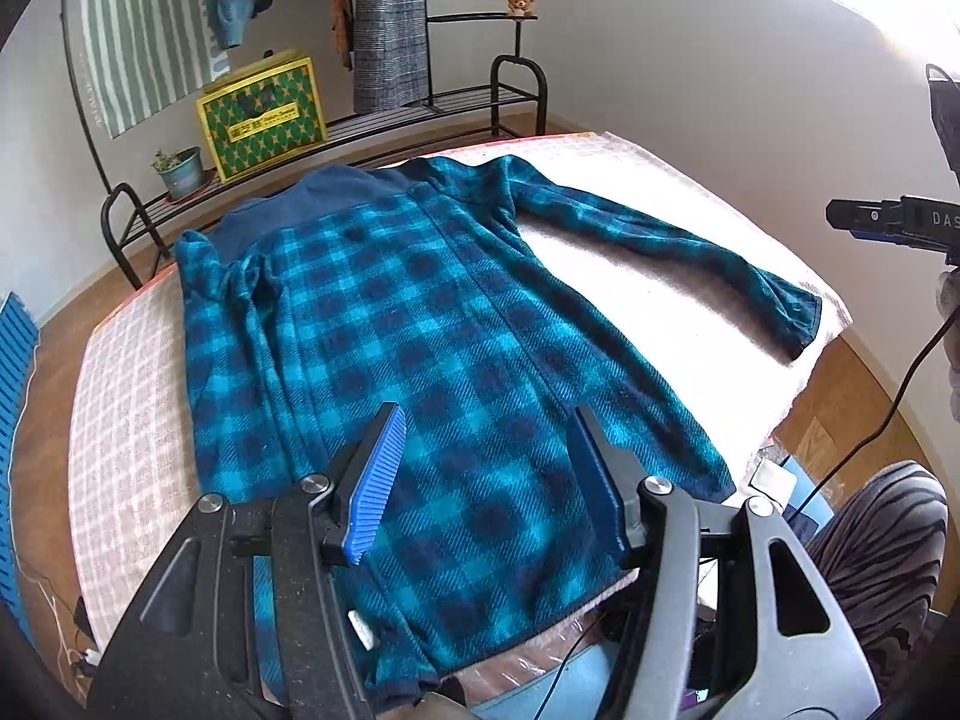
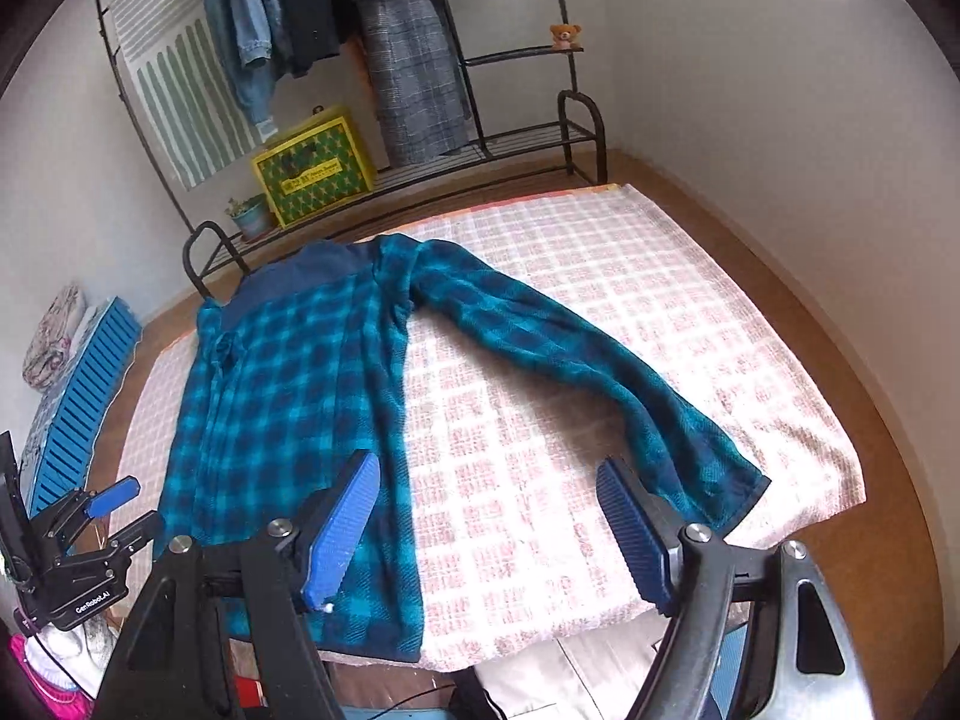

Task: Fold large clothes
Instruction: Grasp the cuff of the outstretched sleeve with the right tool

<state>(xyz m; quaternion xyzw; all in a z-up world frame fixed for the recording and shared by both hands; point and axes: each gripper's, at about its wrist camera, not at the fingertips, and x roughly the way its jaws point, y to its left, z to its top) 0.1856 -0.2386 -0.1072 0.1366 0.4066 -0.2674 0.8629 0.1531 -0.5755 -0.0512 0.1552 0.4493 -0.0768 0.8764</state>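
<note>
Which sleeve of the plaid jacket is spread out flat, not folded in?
The right-hand sleeve, stretched diagonally across the checked cloth. The other sleeve lies along the body.

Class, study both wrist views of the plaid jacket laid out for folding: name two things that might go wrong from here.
1. The jacket's hem lies at the near edge of the checked cover; a tug might drag it off.
2. The long sleeve stretches toward the far corner, and the right gripper, open above the bare cover, may catch the cover instead of its cuff.
</note>
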